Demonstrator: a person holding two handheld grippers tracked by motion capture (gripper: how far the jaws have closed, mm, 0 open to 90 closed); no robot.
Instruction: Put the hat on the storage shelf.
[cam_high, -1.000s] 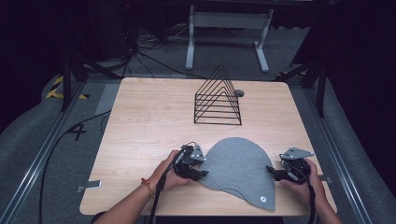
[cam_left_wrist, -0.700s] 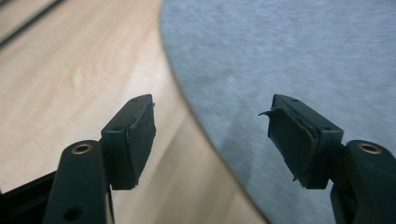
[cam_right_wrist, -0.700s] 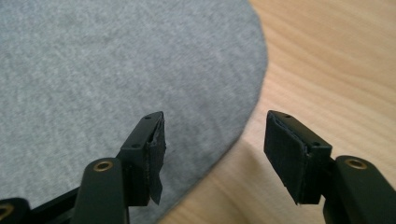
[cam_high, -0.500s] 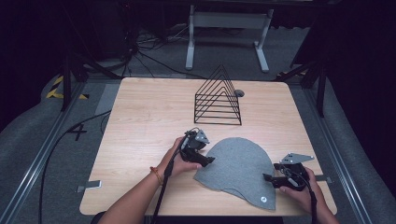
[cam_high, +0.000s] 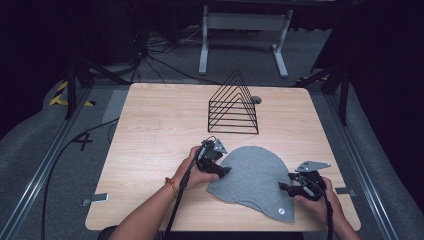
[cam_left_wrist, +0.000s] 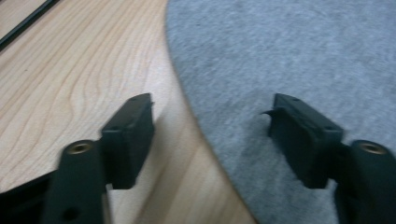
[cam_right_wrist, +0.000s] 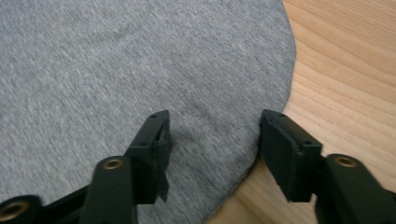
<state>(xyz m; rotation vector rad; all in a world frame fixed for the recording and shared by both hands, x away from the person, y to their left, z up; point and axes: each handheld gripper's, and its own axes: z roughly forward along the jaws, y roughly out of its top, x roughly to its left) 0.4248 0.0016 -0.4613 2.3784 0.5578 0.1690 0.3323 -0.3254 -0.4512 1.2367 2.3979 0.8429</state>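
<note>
Wooden table (cam_high: 150, 145), flat grey cloth (cam_high: 255, 180)

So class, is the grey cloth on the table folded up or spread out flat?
Spread flat: the grey cloth lies in one smooth rounded sheet on the table, with no visible fold or bunching.

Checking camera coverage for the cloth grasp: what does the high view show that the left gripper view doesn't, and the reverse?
High view alone: the black wire triangular rack at the far side of the table, the person's right gripper at the cloth's right edge, and both forearms. Left gripper view alone: the left gripper close up, jaws apart and straddling the cloth's curved edge, one over wood, one over fabric. Both: the flat grey rounded fabric piece on the light wooden table.
</note>
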